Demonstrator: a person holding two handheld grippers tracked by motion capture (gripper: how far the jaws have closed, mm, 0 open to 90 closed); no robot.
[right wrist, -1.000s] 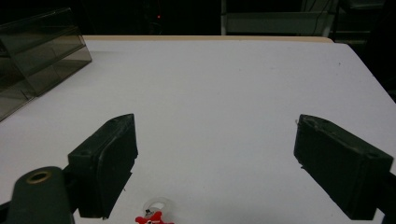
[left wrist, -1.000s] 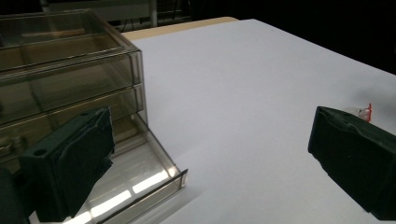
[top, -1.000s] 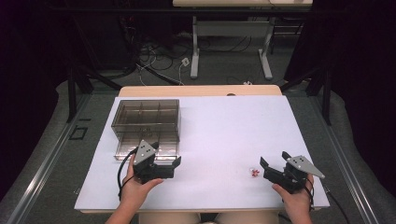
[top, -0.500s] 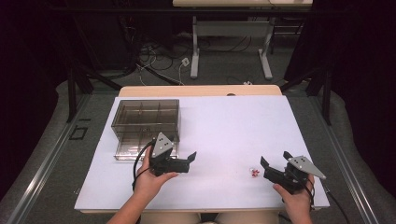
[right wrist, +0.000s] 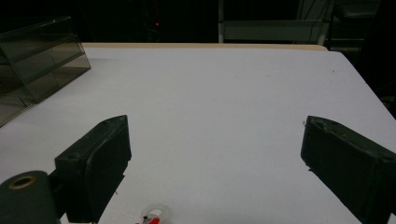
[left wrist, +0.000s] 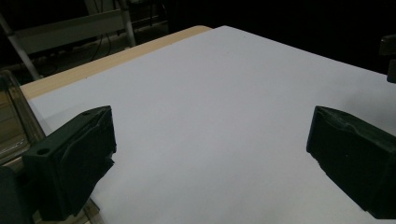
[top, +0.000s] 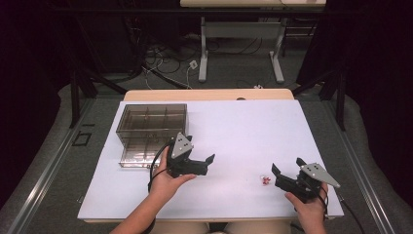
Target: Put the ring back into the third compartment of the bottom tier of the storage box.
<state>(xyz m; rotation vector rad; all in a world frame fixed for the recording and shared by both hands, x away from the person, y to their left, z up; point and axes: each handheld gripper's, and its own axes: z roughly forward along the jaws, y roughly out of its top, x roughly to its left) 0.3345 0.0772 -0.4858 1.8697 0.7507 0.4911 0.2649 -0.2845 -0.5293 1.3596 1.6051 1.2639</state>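
Observation:
A small clear and red piece (top: 265, 180) lies on the white table top (top: 243, 131) near the front right. My right gripper (top: 286, 165) rests just right of it. In the right gripper view the piece (right wrist: 152, 215) lies low by the left jaw, untouched. The right gripper (right wrist: 217, 128) has just been opening its jaws, and nothing is held between them. My left gripper (top: 208, 165) hovers over the table's middle left with its jaws wide apart. In its own view the left gripper (left wrist: 212, 126) has only bare table between the jaws.
A clear compartment box (top: 151, 131) with a drawer stands at the back left, and its corner (left wrist: 9, 121) shows beside the left jaw. It also appears in the right gripper view (right wrist: 37, 70). A wooden table edge (top: 209, 94) runs along the back.
The left hand has carried its gripper to the right and a little up, away from the box front. The right hand has stayed where it was.

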